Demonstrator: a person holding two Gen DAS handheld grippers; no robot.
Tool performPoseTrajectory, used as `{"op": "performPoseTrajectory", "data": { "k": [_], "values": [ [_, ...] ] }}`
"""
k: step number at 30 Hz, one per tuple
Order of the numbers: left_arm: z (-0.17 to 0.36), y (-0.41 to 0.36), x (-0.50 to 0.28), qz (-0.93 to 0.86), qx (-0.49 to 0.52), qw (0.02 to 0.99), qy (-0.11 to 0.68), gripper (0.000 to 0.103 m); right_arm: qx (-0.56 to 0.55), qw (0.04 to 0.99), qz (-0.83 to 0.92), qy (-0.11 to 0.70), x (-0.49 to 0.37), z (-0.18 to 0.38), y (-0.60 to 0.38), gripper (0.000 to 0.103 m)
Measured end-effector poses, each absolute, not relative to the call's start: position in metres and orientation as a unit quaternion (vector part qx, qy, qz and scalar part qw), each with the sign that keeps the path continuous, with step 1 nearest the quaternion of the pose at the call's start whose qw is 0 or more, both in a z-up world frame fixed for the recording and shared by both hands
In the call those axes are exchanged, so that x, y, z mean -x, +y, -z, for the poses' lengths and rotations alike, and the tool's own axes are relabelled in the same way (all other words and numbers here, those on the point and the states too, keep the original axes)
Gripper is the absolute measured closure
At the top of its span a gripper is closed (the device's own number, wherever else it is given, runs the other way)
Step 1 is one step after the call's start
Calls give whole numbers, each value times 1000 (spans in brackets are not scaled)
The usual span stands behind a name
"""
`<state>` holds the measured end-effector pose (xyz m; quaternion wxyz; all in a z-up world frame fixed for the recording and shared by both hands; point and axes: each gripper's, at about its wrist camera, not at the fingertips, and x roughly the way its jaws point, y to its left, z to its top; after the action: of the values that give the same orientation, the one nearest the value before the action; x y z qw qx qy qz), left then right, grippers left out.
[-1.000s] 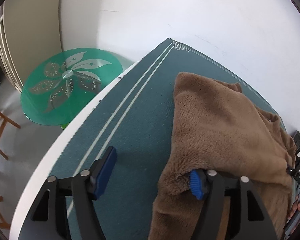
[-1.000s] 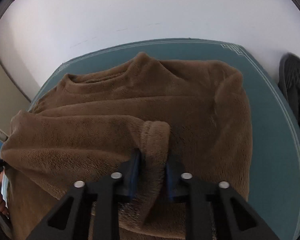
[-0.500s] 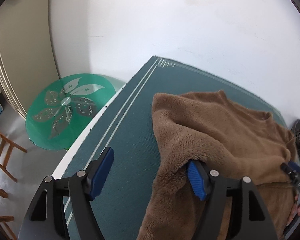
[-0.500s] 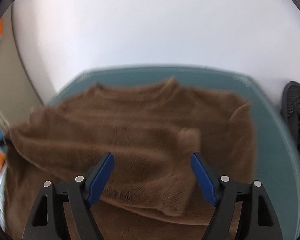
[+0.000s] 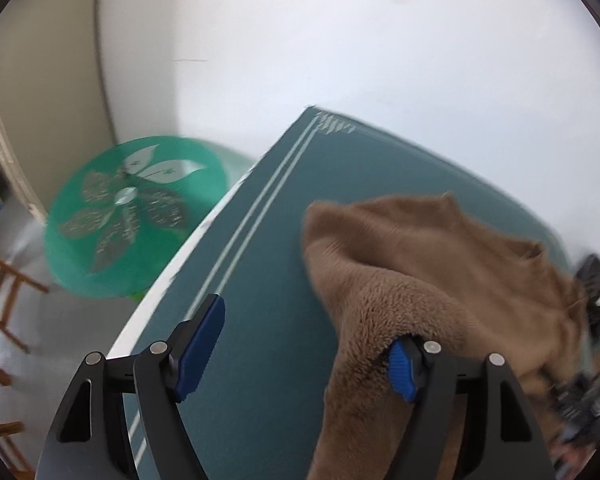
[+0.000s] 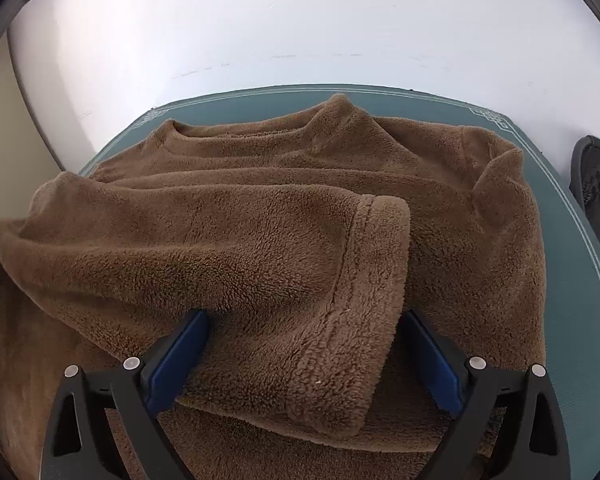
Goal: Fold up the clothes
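A brown fleece sweater [image 6: 300, 200] lies on a teal mat [image 6: 572, 208], collar toward the far wall. One sleeve is folded across the body, its cuff [image 6: 364, 320] lying between the fingers of my right gripper [image 6: 304, 356], which is open and holds nothing. In the left wrist view my left gripper [image 5: 300, 352] is open wide. The sweater's left edge [image 5: 412, 280] drapes over its right fingertip [image 5: 400, 368]; the left fingertip [image 5: 200, 344] is over bare mat [image 5: 260, 280].
A green glass round table [image 5: 132, 220] stands left of the mat, below the table's white edge [image 5: 172, 276]. Wooden chair legs [image 5: 4, 300] are at far left. A black mesh chair [image 6: 596, 184] stands at right. A white wall lies behind.
My right gripper opened and let go of the sleeve cuff, which now lies flat on the sweater. My left gripper stayed open and lifted back slightly, the view tilting up.
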<state>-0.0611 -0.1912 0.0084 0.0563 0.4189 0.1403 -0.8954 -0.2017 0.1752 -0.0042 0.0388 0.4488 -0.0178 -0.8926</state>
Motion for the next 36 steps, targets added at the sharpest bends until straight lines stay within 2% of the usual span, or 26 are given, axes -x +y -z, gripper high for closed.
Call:
{"op": "performPoseTrajectory", "data": {
  "k": [3,6,11,16,18,25,31,34,36],
  "values": [
    [-20,-190,76,895,-418,41,152,26,-449,39,892,-16,203,4,175,2],
    [-22,-185,70,901,-408,62,130,26,-449,42,892,-18,207,6,173,1],
    [11,-200,42,886,-435,121,110,24,-449,43,892,-19,207,6,174,1],
    [52,-210,33,868,-472,125,91,23,-450,44,892,-20,208,6,173,1],
    [55,-210,31,869,-472,123,83,19,-450,44,892,-21,209,6,174,1],
    [44,-215,24,878,-468,56,82,19,-450,45,892,-21,211,7,174,1],
    [18,-228,12,886,-444,-10,134,18,-451,44,891,-19,212,7,173,1],
    [6,-237,27,888,-427,-14,171,18,-451,44,891,-19,213,7,173,1],
    [2,-230,50,885,-436,-10,163,18,-451,44,891,-19,213,7,173,1]
  ]
}}
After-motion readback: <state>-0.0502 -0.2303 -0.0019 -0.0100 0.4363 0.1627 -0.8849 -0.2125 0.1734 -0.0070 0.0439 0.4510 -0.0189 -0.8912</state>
